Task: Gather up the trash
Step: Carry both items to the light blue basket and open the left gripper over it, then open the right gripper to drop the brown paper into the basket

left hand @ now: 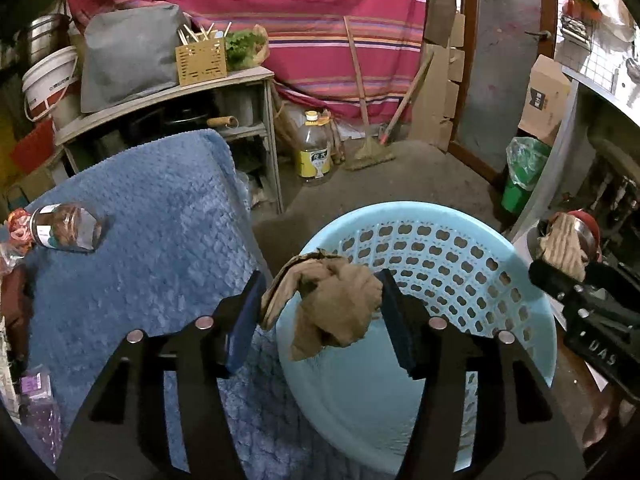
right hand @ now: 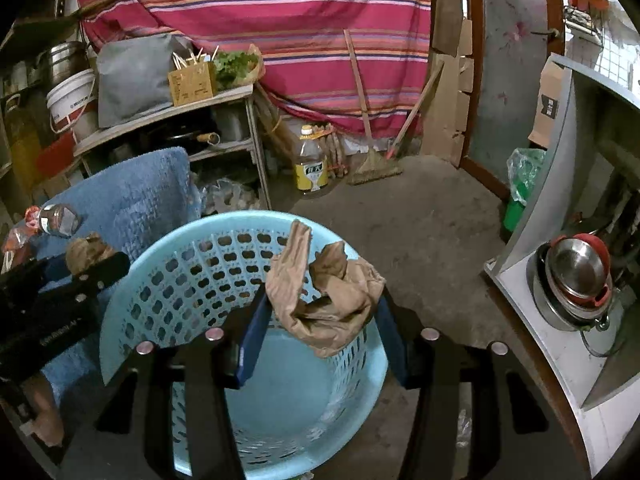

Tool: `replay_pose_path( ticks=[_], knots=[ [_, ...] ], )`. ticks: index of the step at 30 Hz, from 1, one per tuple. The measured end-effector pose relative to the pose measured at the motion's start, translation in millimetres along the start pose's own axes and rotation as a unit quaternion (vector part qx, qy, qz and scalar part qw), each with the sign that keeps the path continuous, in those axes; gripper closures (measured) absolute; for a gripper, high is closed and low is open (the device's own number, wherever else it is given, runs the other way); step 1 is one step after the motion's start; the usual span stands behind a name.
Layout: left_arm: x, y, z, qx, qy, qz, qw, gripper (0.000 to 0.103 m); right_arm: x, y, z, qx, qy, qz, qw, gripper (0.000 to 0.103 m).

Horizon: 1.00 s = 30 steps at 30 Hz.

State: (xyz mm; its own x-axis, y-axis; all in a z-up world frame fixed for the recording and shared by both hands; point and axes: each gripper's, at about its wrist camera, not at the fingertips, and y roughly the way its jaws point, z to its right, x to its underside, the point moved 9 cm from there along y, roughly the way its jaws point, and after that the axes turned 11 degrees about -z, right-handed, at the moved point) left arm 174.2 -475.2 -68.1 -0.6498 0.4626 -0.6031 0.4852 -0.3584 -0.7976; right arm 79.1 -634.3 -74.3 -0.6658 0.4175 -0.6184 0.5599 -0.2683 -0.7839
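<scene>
My left gripper (left hand: 320, 304) hangs over the near rim of a light blue perforated basket (left hand: 440, 248), its blue pads shut on a crumpled brown paper (left hand: 336, 300) that spans the gap between them. My right gripper (right hand: 320, 308) is above the same basket (right hand: 180, 232), shut on a second crumpled brown paper (right hand: 332, 300). Each gripper also shows in the other's view. The right gripper (left hand: 560, 268) is at the right edge with its paper (left hand: 564, 244). The left gripper (right hand: 96, 268) is at the left edge with its paper (right hand: 86, 250).
A blue towel (left hand: 140, 220) covers the surface left of the basket, with a glass jar (left hand: 66, 226) lying on it. Beyond stand a shelf unit (left hand: 240, 80), an oil bottle (left hand: 314, 148), a broom (left hand: 368, 152) and a green lined bin (left hand: 520, 176). Metal bowls (right hand: 576, 276) sit on the right counter.
</scene>
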Motion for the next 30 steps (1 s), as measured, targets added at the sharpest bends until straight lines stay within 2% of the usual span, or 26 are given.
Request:
replay_pose_path(
  ticks=[2, 6, 11, 13, 15, 21, 25, 27, 29, 30],
  knots=[
    [-2, -2, 0, -0.002, 0.003, 0.004, 1.0, 0.043, 1, 2, 1, 0.0, 0.002, -0.002, 1.0, 0.052],
    [-4, -5, -5, 0.005, -0.003, 0.008, 1.0, 0.028, 2, 5, 0, 0.0, 0.0, -0.005, 1.0, 0.052],
    [-6, -8, -14, 0.0, -0.007, 0.01, 0.9999, 0.027, 4, 8, -2, 0.002, 0.0, -0.01, 1.0, 0.052],
    [-6, -12, -21, -0.001, -0.013, 0.013, 0.9998, 0.025, 4, 9, -3, 0.004, -0.001, -0.012, 1.0, 0.052],
    [-5, -18, -30, -0.008, -0.02, 0.02, 0.9996, 0.017, 5, 10, -6, 0.003, -0.002, -0.014, 1.0, 0.052],
    [2, -32, -50, -0.033, -0.011, 0.028, 0.999, 0.012, 5, 12, -19, -0.002, -0.006, -0.014, 1.0, 0.049],
    [8, -50, -62, -0.058, 0.007, 0.053, 0.9969, 0.007, 3, 9, -31, -0.003, -0.013, -0.01, 1.0, 0.048],
    [10, -57, -69, -0.068, 0.009, 0.058, 0.996, 0.006, 3, 7, -36, -0.004, -0.016, -0.007, 1.0, 0.042],
    [14, -65, -81, -0.071, 0.003, 0.061, 0.9956, 0.006, 3, 4, -39, 0.005, -0.016, 0.003, 1.0, 0.021],
    [15, -69, -86, -0.071, 0.001, 0.063, 0.9955, 0.006, 2, 3, -39, 0.012, -0.016, 0.007, 1.0, 0.02]
  ],
)
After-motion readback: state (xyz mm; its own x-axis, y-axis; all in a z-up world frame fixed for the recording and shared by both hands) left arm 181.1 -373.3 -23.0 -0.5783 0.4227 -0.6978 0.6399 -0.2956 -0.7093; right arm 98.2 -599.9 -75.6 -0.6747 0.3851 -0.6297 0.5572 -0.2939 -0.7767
